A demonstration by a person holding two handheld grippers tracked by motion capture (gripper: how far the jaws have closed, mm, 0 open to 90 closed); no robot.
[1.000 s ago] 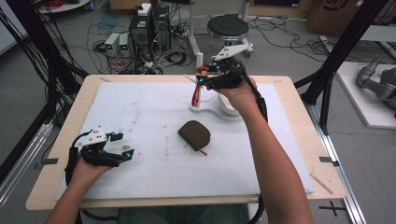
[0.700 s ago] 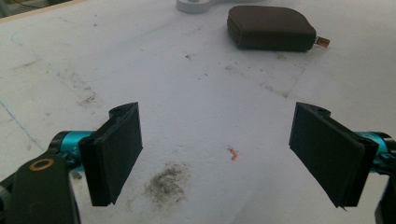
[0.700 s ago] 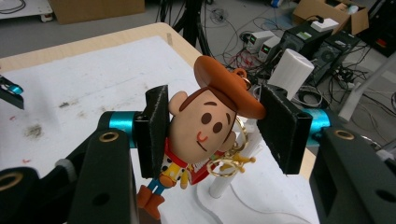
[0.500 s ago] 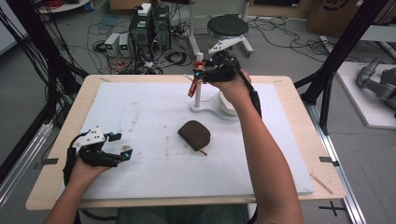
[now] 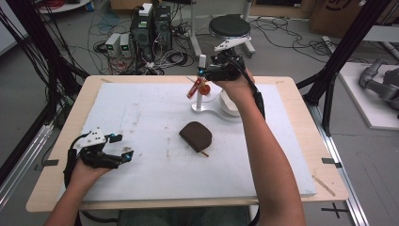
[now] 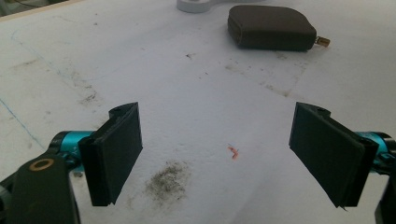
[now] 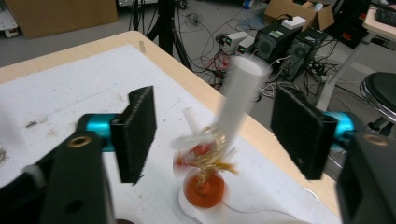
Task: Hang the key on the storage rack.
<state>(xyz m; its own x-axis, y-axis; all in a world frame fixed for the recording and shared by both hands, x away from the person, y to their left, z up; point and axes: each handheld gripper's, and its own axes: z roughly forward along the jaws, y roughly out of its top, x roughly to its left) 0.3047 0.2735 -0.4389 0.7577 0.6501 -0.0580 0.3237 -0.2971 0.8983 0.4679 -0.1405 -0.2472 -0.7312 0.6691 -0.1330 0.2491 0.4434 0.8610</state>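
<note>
Two grippers, both spread. At lower left of the high view the left gripper (image 5: 123, 146) idles, holding nothing. Mid-frame lies a brown pouch (image 5: 195, 136). At upper centre the right gripper (image 5: 201, 74) hovers over a red-and-gold trinket (image 5: 199, 88) hanging on a white stand (image 5: 202, 82) (light, dangly, probably delicate); I'd pinch its cord.

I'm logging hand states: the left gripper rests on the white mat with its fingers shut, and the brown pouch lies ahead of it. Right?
Not quite: the left gripper's fingers are wide open, with bare white mat between them, as the left gripper view shows. The brown pouch does lie ahead of it.
</note>
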